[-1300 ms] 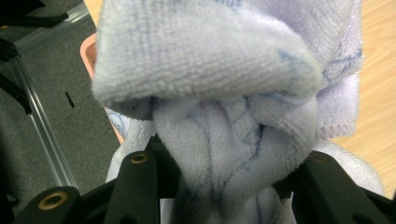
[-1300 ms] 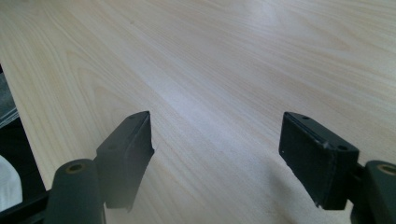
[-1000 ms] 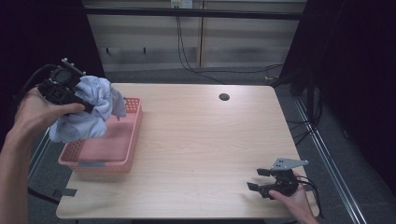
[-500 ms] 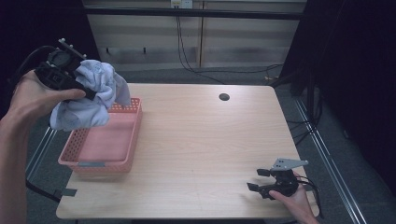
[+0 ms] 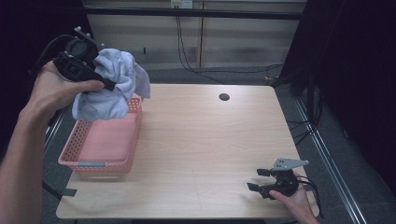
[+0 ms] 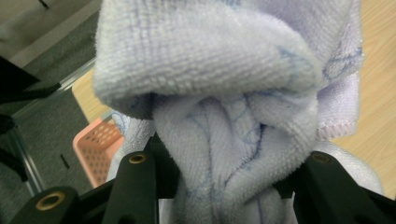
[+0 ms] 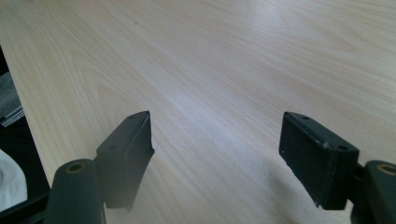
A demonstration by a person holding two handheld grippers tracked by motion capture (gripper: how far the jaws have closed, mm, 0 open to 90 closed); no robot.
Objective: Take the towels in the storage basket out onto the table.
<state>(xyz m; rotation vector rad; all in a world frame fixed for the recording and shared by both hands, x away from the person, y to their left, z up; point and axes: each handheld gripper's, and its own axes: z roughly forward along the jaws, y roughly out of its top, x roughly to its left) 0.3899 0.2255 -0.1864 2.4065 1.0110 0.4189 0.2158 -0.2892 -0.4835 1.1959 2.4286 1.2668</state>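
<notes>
Left hand-held gripper clamps the bunched lavender towel above the pink basket at the desk's left edge; right hand-held gripper rests wide open, empty, near-right corner.

Left claw raised and clamped; right claw low, jaws apart

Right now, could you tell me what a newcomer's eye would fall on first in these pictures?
First, the bunched pale blue towel, clamped in the left gripper and held in the air above the far end of the pink basket at the table's left edge. Next, the right gripper, resting open near the bare wooden table's front right corner.
</notes>
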